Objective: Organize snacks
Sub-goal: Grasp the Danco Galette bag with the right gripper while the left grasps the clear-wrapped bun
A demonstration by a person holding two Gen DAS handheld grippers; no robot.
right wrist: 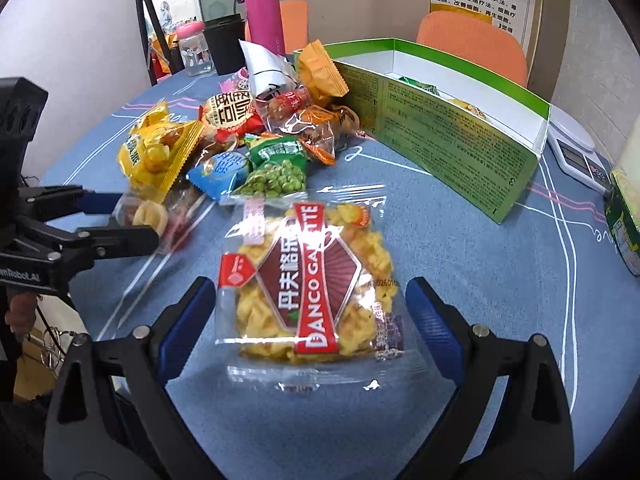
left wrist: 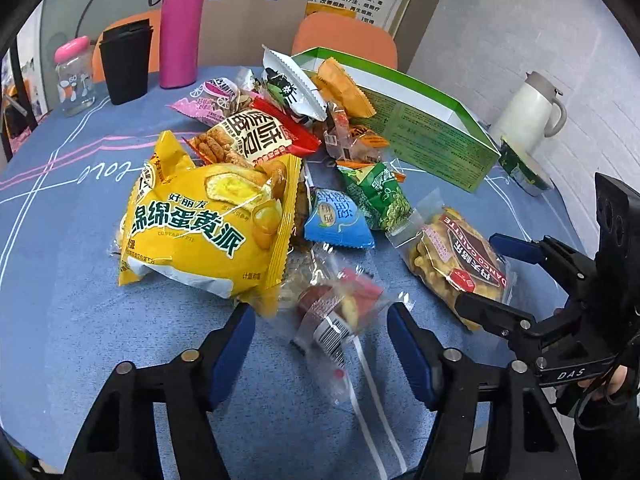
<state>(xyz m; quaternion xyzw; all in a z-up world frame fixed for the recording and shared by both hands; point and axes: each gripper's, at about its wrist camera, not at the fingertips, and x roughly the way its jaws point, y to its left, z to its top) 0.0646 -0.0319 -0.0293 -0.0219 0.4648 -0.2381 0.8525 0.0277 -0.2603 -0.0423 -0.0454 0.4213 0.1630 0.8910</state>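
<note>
A heap of snack packets lies on the blue tablecloth. My left gripper [left wrist: 320, 332] is open around a small clear packet with a red and yellow sweet [left wrist: 340, 308], its fingers on either side of it. Beside it lies a big yellow custard pie bag [left wrist: 204, 224]. My right gripper [right wrist: 310, 312] is open too, straddling a clear bag of yellow Danco Galette crisps [right wrist: 308, 280] that lies flat on the cloth; the same crisps bag [left wrist: 456, 256] shows in the left wrist view. A green open box [right wrist: 452, 132] stands behind, with packets inside.
Green pea packet [right wrist: 276, 168] and blue packet [right wrist: 220, 168] lie mid-pile. A pink flask [left wrist: 182, 28], black cup [left wrist: 124, 64] and glass jar [left wrist: 74, 76] stand at the back. A white kettle [left wrist: 528, 112] and a scale [right wrist: 572, 152] sit right of the box.
</note>
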